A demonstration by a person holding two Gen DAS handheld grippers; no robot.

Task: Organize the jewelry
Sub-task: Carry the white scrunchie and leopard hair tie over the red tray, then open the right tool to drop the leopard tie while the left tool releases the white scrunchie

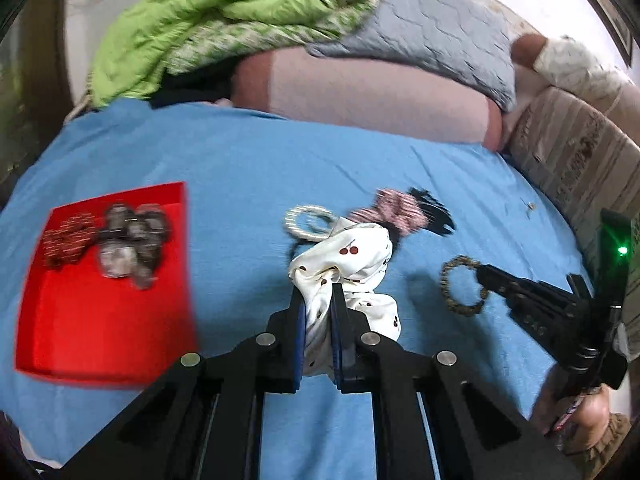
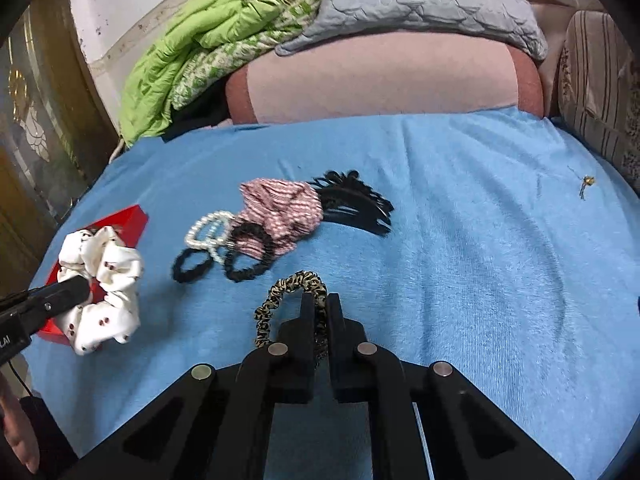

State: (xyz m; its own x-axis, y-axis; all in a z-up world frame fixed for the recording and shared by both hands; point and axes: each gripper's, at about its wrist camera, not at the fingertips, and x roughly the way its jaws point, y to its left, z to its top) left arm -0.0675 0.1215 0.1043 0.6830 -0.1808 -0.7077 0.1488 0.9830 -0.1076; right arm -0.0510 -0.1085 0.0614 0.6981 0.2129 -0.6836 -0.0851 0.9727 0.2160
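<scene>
Jaws: left gripper clamps cherry scrunchie; right gripper clamps leopard scrunchie; red tray nearby.

Black angular gripper linkages, round silver pivot pins, blue-padded jaws, green indicator light.

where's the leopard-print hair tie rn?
The leopard-print hair tie is pinched in the right gripper, low centre of the right wrist view over the blue sheet, just in front of the black hair ties and pearl bracelet.
</scene>
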